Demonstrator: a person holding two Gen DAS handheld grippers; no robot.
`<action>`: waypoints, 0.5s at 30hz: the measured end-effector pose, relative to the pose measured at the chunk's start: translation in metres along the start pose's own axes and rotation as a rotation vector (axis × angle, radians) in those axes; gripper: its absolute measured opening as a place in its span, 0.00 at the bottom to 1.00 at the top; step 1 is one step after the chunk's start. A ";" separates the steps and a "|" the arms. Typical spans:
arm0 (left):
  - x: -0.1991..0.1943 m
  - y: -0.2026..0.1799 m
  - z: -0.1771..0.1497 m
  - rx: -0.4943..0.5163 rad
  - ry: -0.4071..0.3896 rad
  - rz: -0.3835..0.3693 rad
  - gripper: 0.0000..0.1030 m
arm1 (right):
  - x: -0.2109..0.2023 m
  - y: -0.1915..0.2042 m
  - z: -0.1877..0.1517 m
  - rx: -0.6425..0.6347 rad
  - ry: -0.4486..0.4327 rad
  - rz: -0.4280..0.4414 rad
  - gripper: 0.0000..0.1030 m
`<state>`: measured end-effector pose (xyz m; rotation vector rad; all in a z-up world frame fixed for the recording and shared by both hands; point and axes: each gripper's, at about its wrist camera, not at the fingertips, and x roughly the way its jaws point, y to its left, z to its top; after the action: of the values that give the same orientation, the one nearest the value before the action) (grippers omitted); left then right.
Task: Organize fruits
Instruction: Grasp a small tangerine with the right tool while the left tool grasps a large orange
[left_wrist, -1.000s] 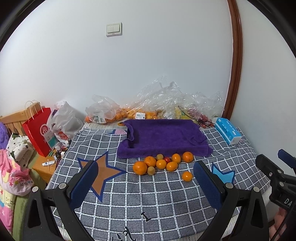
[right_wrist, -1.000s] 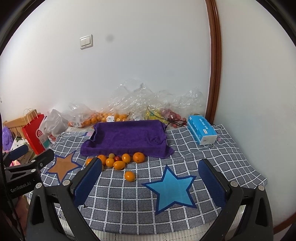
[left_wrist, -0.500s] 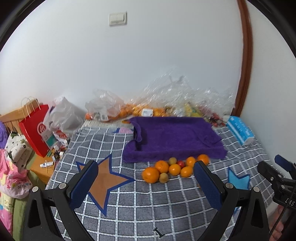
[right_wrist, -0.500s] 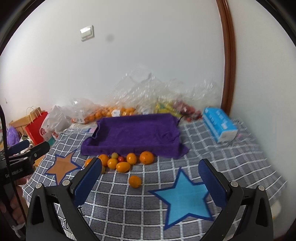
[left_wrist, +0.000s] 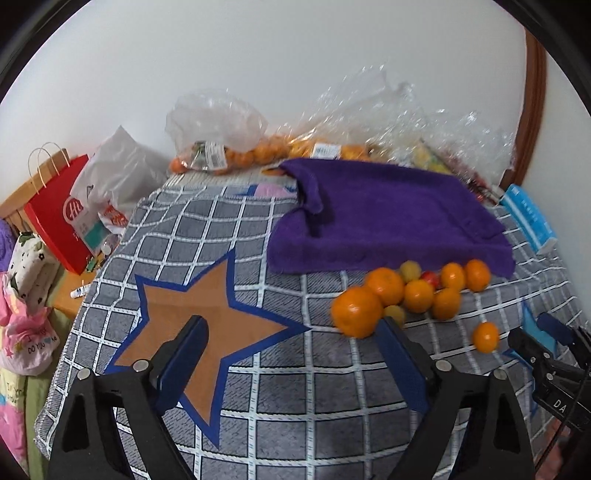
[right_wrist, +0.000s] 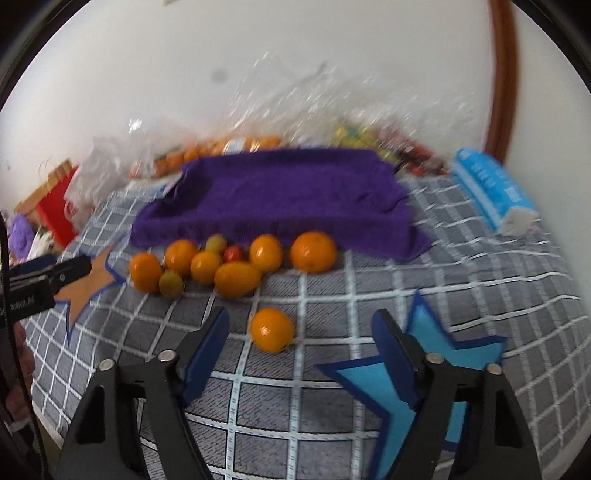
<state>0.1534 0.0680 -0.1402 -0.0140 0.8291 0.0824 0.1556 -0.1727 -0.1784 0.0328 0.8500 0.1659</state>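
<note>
1. Right gripper (right_wrist: 299, 354): jaws closing, pads touching nothing; 1 lone orange (right_wrist: 272, 329) lies on the checked cloth (right_wrist: 332, 280) just ahead of the gap.
2. Left gripper (left_wrist: 291, 358): jaws closing, empty, above the orange star patch (left_wrist: 199, 314).
3. Fruit cluster (right_wrist: 229, 264) sits beyond the lone orange, against the purple towel (right_wrist: 280, 192).
4. Blue box (right_wrist: 491, 192) right of the towel.

Even, soft daylight, faint shadows; fisheye bends and darkens edges, and the right view is motion-blurred.
</note>
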 end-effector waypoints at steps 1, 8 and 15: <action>0.005 0.001 -0.001 0.001 0.007 -0.009 0.88 | 0.007 0.000 -0.002 0.006 0.015 0.007 0.66; 0.022 0.005 0.000 0.006 0.022 -0.065 0.88 | 0.032 0.004 -0.007 0.002 0.060 0.042 0.54; 0.029 -0.008 0.003 0.030 0.010 -0.162 0.85 | 0.036 0.004 -0.010 -0.039 0.074 0.049 0.32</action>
<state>0.1753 0.0622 -0.1596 -0.0536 0.8364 -0.0825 0.1707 -0.1630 -0.2115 0.0110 0.9198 0.2303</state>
